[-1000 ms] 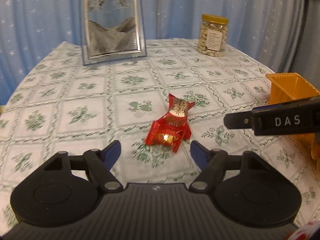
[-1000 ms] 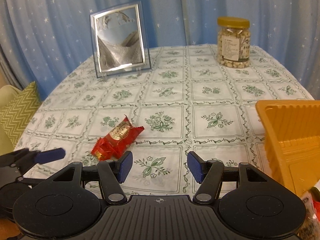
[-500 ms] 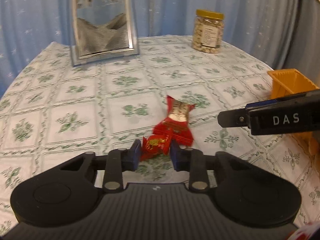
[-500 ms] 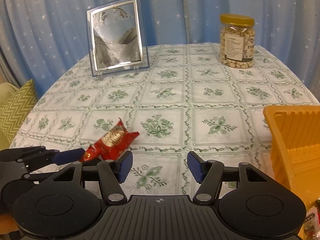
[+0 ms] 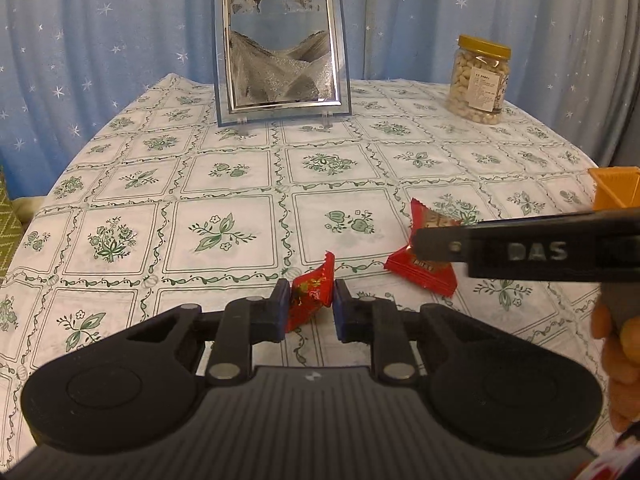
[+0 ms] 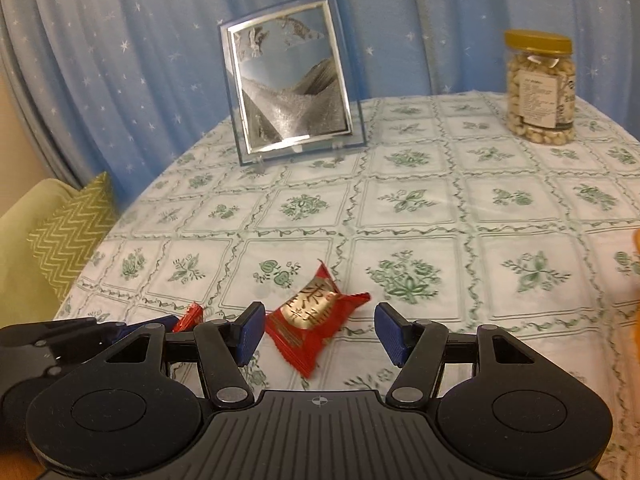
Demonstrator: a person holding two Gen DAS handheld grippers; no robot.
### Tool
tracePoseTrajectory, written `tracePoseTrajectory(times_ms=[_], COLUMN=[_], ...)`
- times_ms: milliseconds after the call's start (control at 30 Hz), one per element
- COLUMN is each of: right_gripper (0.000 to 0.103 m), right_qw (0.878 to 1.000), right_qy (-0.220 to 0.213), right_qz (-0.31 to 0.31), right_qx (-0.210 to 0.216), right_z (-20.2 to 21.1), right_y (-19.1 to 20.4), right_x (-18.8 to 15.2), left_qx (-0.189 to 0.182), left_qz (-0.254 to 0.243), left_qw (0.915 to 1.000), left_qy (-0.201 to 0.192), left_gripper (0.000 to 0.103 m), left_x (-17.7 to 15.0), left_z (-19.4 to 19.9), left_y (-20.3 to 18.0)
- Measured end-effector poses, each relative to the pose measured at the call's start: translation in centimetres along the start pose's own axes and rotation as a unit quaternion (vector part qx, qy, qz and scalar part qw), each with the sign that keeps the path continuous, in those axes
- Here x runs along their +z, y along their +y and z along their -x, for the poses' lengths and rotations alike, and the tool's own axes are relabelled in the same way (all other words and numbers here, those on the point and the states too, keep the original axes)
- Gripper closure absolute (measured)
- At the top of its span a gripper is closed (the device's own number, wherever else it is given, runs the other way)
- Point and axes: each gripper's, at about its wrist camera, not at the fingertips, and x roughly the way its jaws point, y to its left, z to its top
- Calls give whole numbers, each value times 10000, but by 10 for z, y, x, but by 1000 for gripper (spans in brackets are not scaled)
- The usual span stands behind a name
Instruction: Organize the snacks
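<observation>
Left gripper: mine, in my left hand; its jaws have just been closing and now clench a small red snack packet between the blue pads; the packet stands tilted, its top corner poking above the fingertips
Right gripper: mine too; jaws parted and holding nothing; a larger red snack packet lies flat on the cloth between them, nearer the left pad, touching neither as far as I can tell
Larger packet from the left wrist: just right of the clenched one, partly hidden by the dark side of my right gripper, which crosses the view there
Tablecloth: white with green flower squares; both packets sit near its front
Orange container: at the right edge of the table, well apart from the packets
Jar of nuts: upright, yellow lid, far right corner
Framed picture: upright at the far side, in front of the blue starred curtain
Cushion: green zigzag, off the left edge of the table
</observation>
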Motion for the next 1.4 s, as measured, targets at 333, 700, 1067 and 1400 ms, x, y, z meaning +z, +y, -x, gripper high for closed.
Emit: tracePoseTrajectory(times_ms=[333,700,1067,1400], right_gripper=[42,59,61,56], right_qw=[9998,9996,9989,9977], right_qy=[66,11,144,-19], right_qz=[125,94,-162,288], right_qx=[-134,-257,-413,-620], right_z=[-25,-21,-10,-14], right_y=[9,4,-14,-5], right_x=[0,1,2,-6], left_qx=[158,155,-6,-7], left_qz=[-858,-1160,-943,-743], left_qw=[9962,9927,9955,9972], left_qy=[-60,-299,-48,-13], left_gripper=[78,62,83,83], left_x=[-12,-13,-8,-9], left_z=[-1,-5,-7,-4], left_y=[-10,-11,-13,-10])
